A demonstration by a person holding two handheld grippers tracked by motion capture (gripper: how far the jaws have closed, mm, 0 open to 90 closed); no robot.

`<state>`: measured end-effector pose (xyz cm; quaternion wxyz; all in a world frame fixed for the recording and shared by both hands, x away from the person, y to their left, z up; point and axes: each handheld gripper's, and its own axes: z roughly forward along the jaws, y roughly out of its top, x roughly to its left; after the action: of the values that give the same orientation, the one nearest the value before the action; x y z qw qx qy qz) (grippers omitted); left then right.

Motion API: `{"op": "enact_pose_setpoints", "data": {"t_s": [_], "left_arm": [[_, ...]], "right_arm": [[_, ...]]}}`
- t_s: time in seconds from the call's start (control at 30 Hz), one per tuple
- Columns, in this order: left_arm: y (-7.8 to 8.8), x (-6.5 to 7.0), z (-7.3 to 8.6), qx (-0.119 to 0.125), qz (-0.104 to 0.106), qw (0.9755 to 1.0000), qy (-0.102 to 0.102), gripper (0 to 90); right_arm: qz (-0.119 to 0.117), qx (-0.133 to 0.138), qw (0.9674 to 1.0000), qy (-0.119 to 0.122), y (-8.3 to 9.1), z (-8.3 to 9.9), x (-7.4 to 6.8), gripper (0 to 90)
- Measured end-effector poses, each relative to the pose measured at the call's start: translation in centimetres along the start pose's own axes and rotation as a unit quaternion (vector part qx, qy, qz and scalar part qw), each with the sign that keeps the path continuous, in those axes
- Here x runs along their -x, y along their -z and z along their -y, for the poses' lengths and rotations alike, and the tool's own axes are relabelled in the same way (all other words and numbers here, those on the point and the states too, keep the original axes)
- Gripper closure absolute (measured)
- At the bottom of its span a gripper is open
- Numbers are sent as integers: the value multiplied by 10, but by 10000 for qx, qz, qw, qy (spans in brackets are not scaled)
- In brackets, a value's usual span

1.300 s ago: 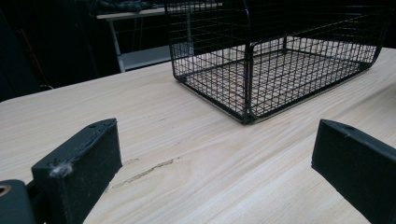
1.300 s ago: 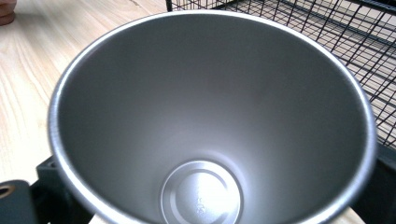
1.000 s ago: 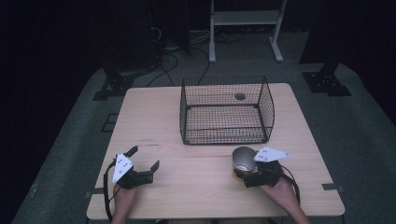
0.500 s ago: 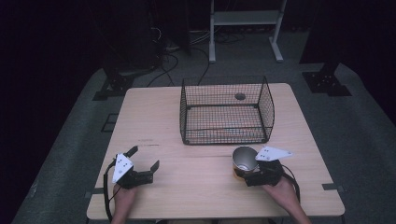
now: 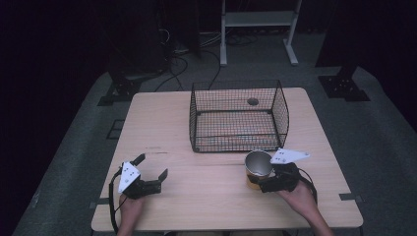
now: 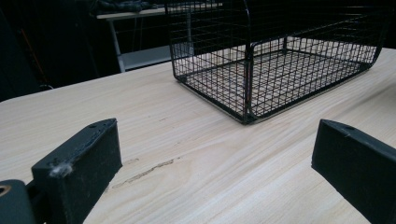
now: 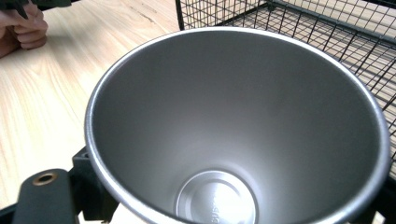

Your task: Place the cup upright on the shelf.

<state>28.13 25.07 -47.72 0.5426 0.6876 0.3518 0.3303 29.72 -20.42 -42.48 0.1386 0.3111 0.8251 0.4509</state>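
Barely shifted since a second ago: cup and both grippers much as before. Wooden table (image 5: 216,196), bare apart from wire basket (image 5: 238,118) at twelve o'clock. Metal cup (image 5: 258,169) upright at five o'clock, just short of the basket, clasped low on its wall by right gripper (image 5: 270,184). Left gripper (image 5: 150,169) resting at seven o'clock, jaws spread wide, empty. Judged light, rigid, smooth-walled and likely slippery; best held low across the body.
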Motion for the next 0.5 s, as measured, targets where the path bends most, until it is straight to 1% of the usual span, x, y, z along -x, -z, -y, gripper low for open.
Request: {"op": "enact_pose_setpoints", "data": {"t_s": [0.13,0.17,0.3,0.37,0.43,0.5], "left_arm": [[0,0,0,-3,3,10000,-7,8],[0,0,0,-2,3,10000,-5,8],[0,0,0,10,-3,10000,4,8],[0,0,0,11,-3,10000,6,8],[0,0,0,10,-6,10000,3,8],[0,0,0,8,-4,10000,-4,8]], "right_arm": [[-17,3,10000,22,2,-4,1,140],[-77,-3,10000,10,3,-8,2,140],[-115,-9,9999,13,4,-13,4,140],[-153,-21,9999,29,5,-18,7,140],[-216,-3,9998,-23,5,-22,9,140],[-234,6,9997,-18,5,-24,10,140]]}}
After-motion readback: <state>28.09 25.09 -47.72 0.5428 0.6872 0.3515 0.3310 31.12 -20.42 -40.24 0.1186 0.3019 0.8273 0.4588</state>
